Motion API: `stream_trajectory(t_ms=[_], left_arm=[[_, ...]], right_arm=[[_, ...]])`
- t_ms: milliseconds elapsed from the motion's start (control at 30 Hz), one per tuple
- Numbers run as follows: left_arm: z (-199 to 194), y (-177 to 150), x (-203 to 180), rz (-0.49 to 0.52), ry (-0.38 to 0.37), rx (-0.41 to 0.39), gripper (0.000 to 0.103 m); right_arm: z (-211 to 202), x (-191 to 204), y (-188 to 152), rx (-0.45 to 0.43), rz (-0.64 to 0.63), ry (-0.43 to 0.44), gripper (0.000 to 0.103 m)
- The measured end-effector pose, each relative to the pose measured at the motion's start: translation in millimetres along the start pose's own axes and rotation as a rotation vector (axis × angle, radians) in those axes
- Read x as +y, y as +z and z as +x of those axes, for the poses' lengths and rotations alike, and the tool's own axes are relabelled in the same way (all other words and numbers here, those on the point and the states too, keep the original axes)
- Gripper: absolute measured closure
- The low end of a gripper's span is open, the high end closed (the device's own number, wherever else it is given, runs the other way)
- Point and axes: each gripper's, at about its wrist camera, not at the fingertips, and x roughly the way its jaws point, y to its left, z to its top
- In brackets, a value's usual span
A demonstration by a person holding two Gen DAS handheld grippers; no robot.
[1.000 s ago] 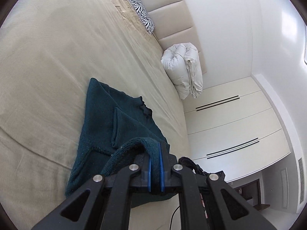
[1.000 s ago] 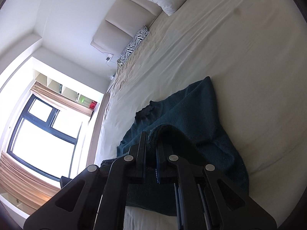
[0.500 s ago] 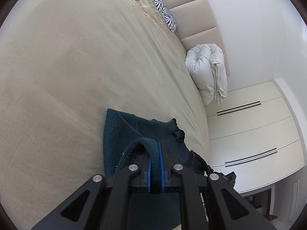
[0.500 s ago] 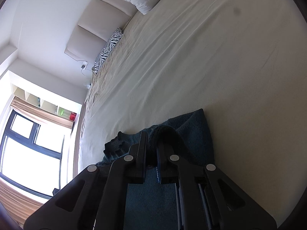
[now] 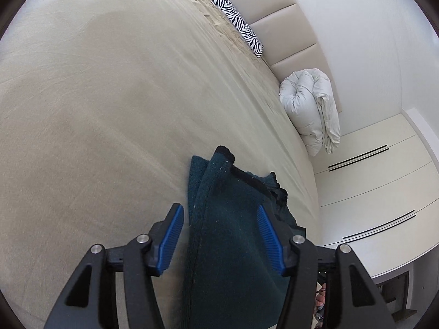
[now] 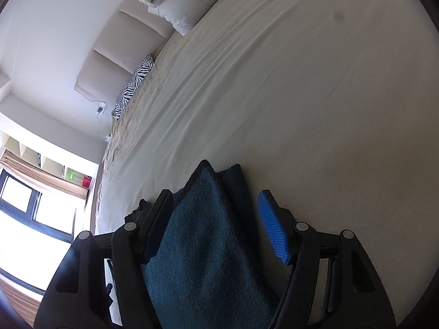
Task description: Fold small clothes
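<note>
**Dark Teal Sweater, Folded on Bed: Both Tongs Released**

Both grippers, pinched on the knit half a second ago, now stand spread with the cloth loose between their fingers.

- Grippers: two. Left gripper, jaws wide apart, blue ribbed pads facing inward, gripping nothing. Right gripper, jaws likewise wide apart, one blue pad showing, gripping nothing.
- Garments: one. Dark teal knit sweater, doubled over in at least two layers, lying on the bed sheet directly under and between the fingers of both grippers. From the right wrist its upper layer rises to a pointed corner; black ribbed trim shows along the far edge.
- Pillows: one, zebra-striped, at the padded headboard.
- Duvets: one, white, rolled, at the headboard end of the bed, well apart from the sweater.
- Wardrobe: one, cream fronts with dark slot handles, beyond the bed.
- Windows: one, dark-framed.
</note>
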Motion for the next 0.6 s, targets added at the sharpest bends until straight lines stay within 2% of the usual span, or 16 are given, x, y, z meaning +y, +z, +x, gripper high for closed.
stream_trajectory(t_ms=[100,233,333,367,400,433,467,500,533,567,600], left_arm=[[-2,-23,-4,0.057,0.047,0.021,0.041],[6,-49,-7,0.1,0.079,0.059,0.04],[7,-60,-15,0.156,0.115,0.055,0.041],[7,-62,-18,0.174,0.126,0.057,0.042],[8,-63,-20,0.19,0.136,0.06,0.048],[10,-64,-23,0.203,0.149,0.068,0.052],[10,-65,-23,0.21,0.165,0.066,0.061],[9,-66,-23,0.215,0.18,0.059,0.067],[9,-66,-22,0.216,0.191,0.054,0.071],[8,-67,-21,0.212,0.197,0.046,0.078],[7,-68,-20,0.207,0.192,0.043,0.081]], right_arm=[[-10,7,-16,0.016,-0.114,-0.05,0.041],[-4,16,-30,0.053,-0.215,-0.116,0.041],[-1,11,-40,0.081,-0.291,-0.162,0.05],[-1,8,-45,0.1,-0.319,-0.182,0.058],[-4,5,-51,0.117,-0.351,-0.205,0.071],[-1,7,-55,0.128,-0.379,-0.225,0.074],[-2,9,-59,0.12,-0.399,-0.236,0.078],[-4,10,-62,0.11,-0.41,-0.241,0.086],[-8,12,-64,0.099,-0.414,-0.246,0.089],[-12,14,-65,0.082,-0.416,-0.256,0.095],[-16,16,-66,0.067,-0.416,-0.27,0.096]])
